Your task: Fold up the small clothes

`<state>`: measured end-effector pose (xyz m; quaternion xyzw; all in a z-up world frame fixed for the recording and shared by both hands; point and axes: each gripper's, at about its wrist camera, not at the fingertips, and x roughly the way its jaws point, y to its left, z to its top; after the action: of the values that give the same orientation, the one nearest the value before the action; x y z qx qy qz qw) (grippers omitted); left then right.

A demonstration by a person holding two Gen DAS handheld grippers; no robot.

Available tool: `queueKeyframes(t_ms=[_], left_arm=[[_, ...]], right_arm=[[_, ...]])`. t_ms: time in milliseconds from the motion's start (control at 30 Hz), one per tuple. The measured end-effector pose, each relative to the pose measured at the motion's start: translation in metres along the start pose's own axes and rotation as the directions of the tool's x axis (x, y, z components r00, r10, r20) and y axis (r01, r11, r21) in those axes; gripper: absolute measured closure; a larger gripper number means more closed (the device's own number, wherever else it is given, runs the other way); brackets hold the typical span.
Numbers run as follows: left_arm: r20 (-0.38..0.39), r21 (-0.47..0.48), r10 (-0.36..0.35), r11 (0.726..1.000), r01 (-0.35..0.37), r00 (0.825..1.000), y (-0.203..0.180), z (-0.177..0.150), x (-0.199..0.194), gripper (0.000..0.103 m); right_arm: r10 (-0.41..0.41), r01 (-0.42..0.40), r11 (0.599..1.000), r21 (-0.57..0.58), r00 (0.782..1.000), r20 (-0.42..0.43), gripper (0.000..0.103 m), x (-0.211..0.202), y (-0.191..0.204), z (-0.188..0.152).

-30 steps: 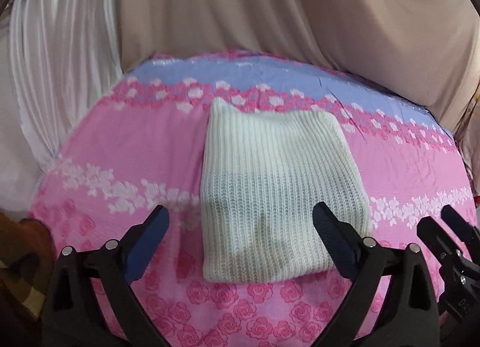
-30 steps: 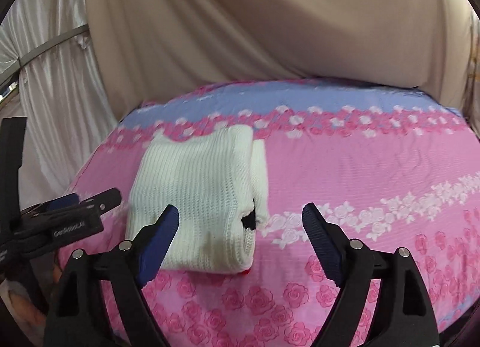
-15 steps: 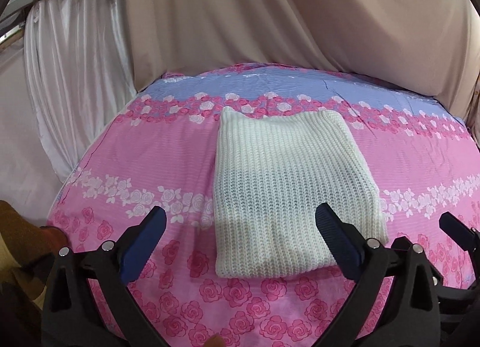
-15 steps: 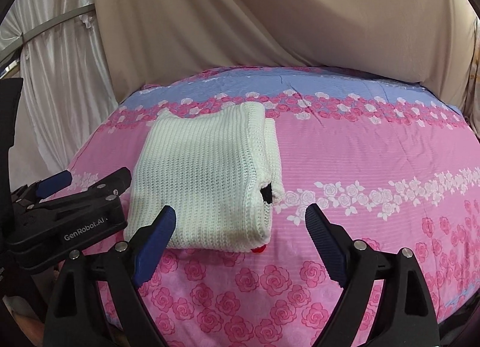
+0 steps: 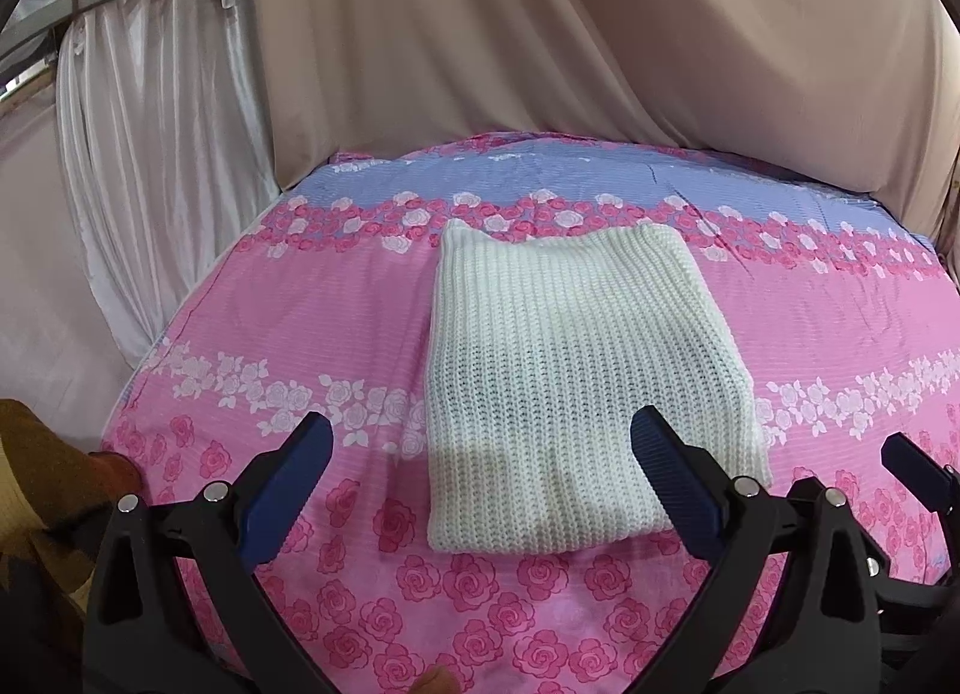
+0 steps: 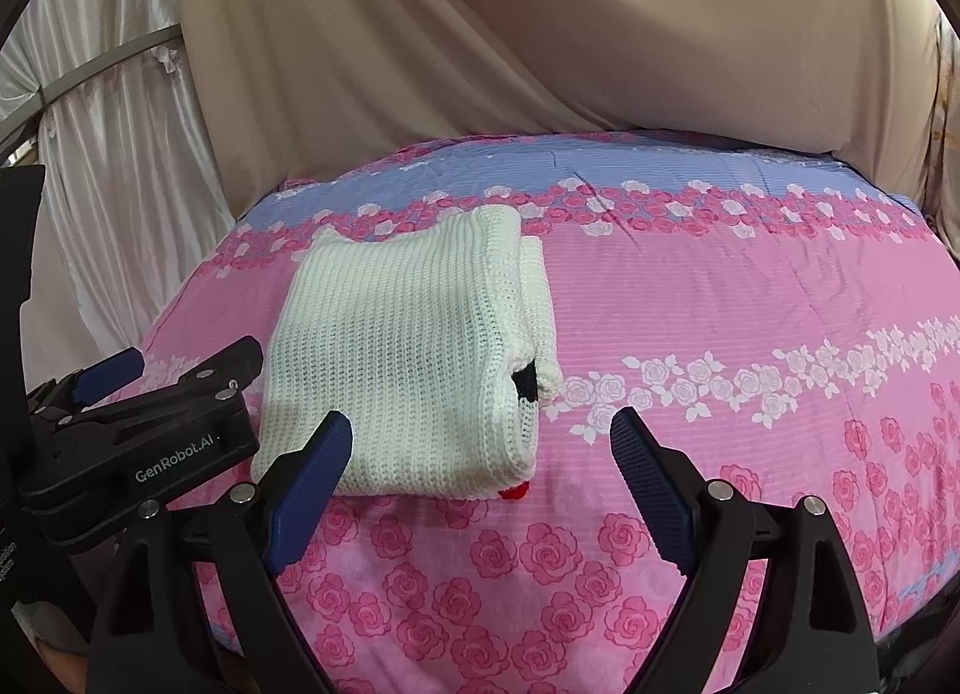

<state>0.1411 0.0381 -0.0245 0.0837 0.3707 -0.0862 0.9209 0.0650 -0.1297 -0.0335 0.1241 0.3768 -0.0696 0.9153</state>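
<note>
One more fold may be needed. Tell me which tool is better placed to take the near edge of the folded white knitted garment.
Probably left: the left tool, open, frames the folded white knitted garment squarely; the right tool sits off its right edge.

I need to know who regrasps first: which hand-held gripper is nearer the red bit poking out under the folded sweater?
Right. The right hand-held gripper hangs open just before the red bit; the left hand-held gripper sits open toward the white sweater's opposite side.

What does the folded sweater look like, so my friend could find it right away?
Look at the bedsheet with pink roses and a blue band at the far edge. On its pink part, nearer the left side, lies the sweater, folded into a neat rectangle. It is the only cream-white, ribbed knit thing there, with a bit of black and red peeking from its fold.
</note>
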Motion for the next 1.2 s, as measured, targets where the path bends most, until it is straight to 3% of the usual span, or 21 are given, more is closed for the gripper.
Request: queueKeyframes(t_ms=[233, 467, 1200], left_arm=[[-0.014, 0.008, -0.002, 1.0, 0.002, 1.0, -0.002, 0.003, 0.002, 0.005], [-0.012, 0.031, 0.051, 0.998, -0.051, 0.999, -0.005, 0.004, 0.005, 0.005], [-0.051, 0.039, 0.022, 0.999, -0.02, 0.998, -0.007, -0.008, 0.006, 0.005]], right_arm=[[0.0, 0.0, 1.0, -0.004, 1.0, 0.001, 0.017, -0.001, 0.002, 0.0], [0.004, -0.004, 1.0, -0.022, 1.0, 0.001, 0.017, -0.002, 0.004, 0.0], [-0.012, 0.012, 1.0, 0.013, 1.0, -0.02, 0.017, 0.006, -0.006, -0.002]])
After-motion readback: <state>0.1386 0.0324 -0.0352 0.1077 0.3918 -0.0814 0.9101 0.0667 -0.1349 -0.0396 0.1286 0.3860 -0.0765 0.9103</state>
